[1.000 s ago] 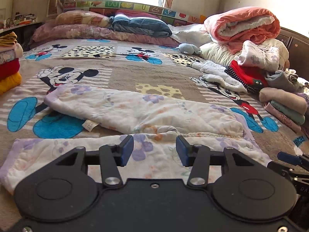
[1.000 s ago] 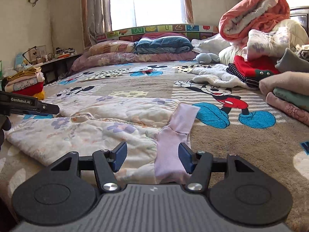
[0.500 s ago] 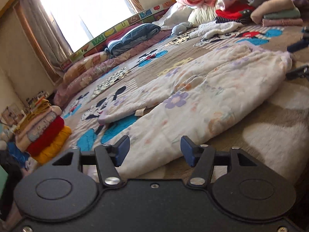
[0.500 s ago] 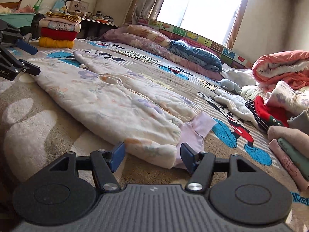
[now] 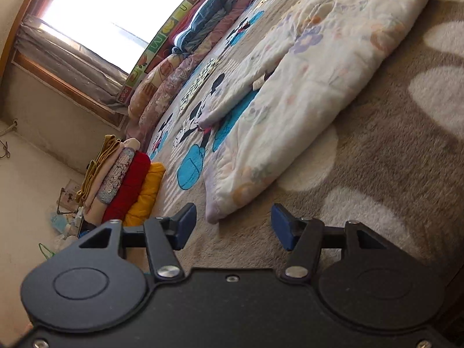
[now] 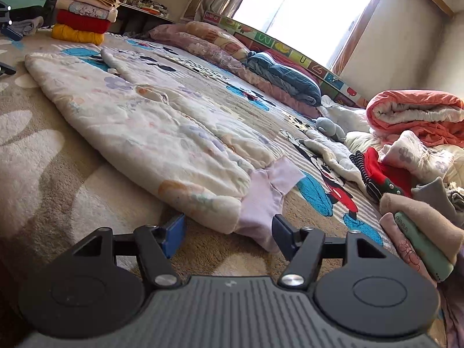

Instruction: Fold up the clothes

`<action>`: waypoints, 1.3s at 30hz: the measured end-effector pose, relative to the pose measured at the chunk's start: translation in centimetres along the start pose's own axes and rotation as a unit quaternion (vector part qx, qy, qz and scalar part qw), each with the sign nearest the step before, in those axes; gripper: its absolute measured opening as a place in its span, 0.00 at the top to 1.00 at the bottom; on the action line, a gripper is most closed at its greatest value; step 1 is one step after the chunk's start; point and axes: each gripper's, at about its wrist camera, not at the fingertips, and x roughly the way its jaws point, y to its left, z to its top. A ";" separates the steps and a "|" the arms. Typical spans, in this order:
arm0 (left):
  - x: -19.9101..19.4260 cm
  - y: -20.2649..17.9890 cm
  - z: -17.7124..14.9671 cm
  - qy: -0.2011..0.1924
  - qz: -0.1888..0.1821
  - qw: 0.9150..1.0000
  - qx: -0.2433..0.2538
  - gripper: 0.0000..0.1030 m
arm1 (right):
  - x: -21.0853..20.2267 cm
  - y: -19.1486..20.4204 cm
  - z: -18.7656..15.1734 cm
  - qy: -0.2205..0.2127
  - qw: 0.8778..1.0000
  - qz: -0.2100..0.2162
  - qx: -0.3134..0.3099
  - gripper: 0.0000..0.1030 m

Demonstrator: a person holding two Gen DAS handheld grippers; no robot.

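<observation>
The floral quilted garment [image 5: 304, 87] lies stretched flat across the Mickey Mouse blanket [image 5: 391, 174] on the bed. Left gripper [image 5: 233, 226] sits low at one end, fingers spread apart, nothing held. Right gripper [image 6: 227, 233] is spread too, its lilac cuff [image 6: 261, 200] lying just ahead between the fingers, ungripped.

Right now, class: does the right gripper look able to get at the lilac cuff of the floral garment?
Probably yes. The right gripper is open, its fingers flank the lilac cuff, and nothing lies between them.
</observation>
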 end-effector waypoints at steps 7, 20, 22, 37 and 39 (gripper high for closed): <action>2.0 0.0 0.0 -0.019 0.013 0.999 0.024 0.44 | 0.5 -0.3 -0.8 0.003 0.999 -0.022 -0.036 0.36; 2.9 1.4 0.1 -0.033 0.002 0.999 -0.036 0.77 | 1.4 -1.1 -0.5 -0.009 0.998 0.010 -0.069 0.65; 2.8 1.6 0.1 -0.035 0.003 0.998 -0.049 0.81 | 1.4 -1.1 -0.5 -0.009 0.997 0.013 -0.072 0.71; 3.3 1.5 0.3 -0.032 -0.004 0.998 -0.060 0.86 | 0.8 -0.4 -1.2 -0.026 0.993 -0.019 -0.115 0.59; 3.2 1.6 0.3 -0.030 -0.010 0.997 -0.064 0.86 | 1.1 -0.2 -1.2 -0.018 0.993 -0.008 -0.119 0.65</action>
